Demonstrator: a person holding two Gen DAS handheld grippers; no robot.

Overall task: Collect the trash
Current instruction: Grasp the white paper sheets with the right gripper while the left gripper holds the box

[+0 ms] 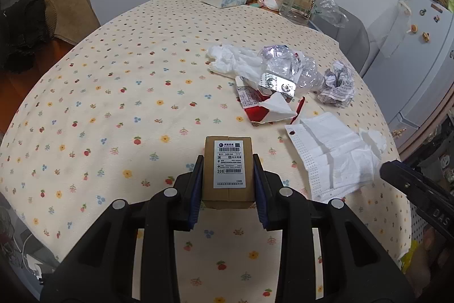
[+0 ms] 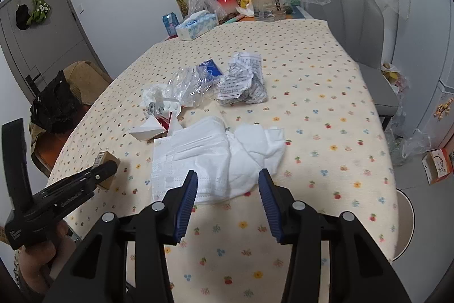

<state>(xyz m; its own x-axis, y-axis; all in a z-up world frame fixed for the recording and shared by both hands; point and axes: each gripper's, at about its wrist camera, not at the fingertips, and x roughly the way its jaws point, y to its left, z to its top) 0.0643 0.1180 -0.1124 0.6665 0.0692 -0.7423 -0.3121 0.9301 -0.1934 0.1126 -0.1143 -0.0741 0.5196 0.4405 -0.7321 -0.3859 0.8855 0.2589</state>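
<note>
Your left gripper [image 1: 228, 178] clamps the small cardboard box [image 1: 228, 171] just above the table [image 1: 113, 93]; your right gripper [image 2: 227, 189] hangs open over the face masks [image 2: 210, 158]. Crumpled paper [image 2: 244, 81], plastic wrap [image 2: 190, 84] and the blister pack [image 2: 164, 107] remain uncollected.

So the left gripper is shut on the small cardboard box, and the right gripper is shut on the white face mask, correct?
Not quite. The left gripper is shut on the small cardboard box, but the right gripper is open, its fingers apart above the white face mask without holding it, as the right wrist view shows.
</note>
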